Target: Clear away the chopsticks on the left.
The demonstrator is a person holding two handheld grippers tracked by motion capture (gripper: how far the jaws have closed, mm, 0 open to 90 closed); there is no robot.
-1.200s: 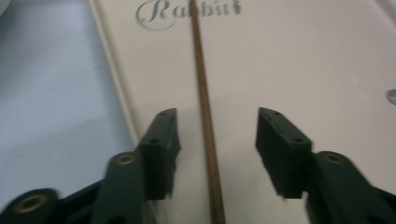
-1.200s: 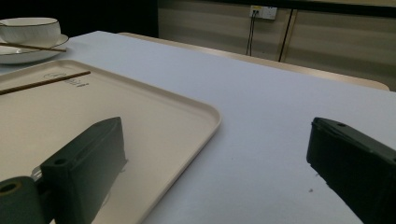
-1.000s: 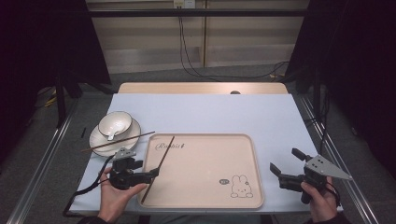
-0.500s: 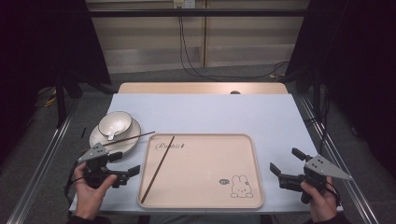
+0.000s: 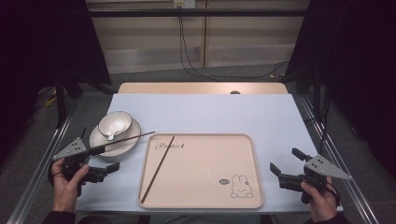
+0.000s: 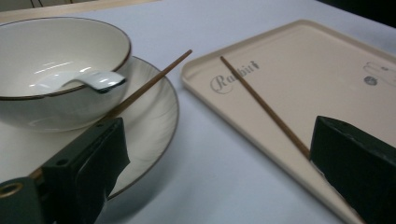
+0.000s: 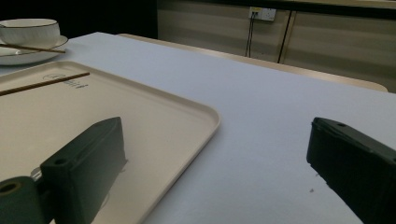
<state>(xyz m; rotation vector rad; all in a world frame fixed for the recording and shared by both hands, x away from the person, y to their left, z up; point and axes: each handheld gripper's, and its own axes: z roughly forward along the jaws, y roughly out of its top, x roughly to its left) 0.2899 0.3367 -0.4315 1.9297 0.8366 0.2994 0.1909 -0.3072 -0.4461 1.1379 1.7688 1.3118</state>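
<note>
A beige tray (image 5: pixel 243 154) with a rabbit print lies in the middle of the table, and one dark chopstick (image 5: pixel 159 168) lies slantwise across its left part. A second chopstick (image 5: pixel 123 141) rests across a white plate (image 5: pixel 100 142), which holds a white bowl (image 5: pixel 115 122) with a white spoon (image 6: pixel 88 79) in it. My left gripper (image 5: pixel 106 159) is open just in front of the plate, left of the tray, with nothing between its jaws (image 6: pixel 219 140). My right gripper (image 5: pixel 285 161) is open and holds nothing, hovering right of the tray's near right corner (image 7: pixel 217 135).
The table has a pale blue cover (image 5: pixel 210 112) with a wooden strip along the far edge. Metal rails run down both sides. Cables hang against the back wall. Bare cover lies behind the tray and to its right.
My left gripper has drawn back to the left, from the tray's left edge to a spot in front of the plate. The chopstick stays in the tray. The right gripper has not moved.
</note>
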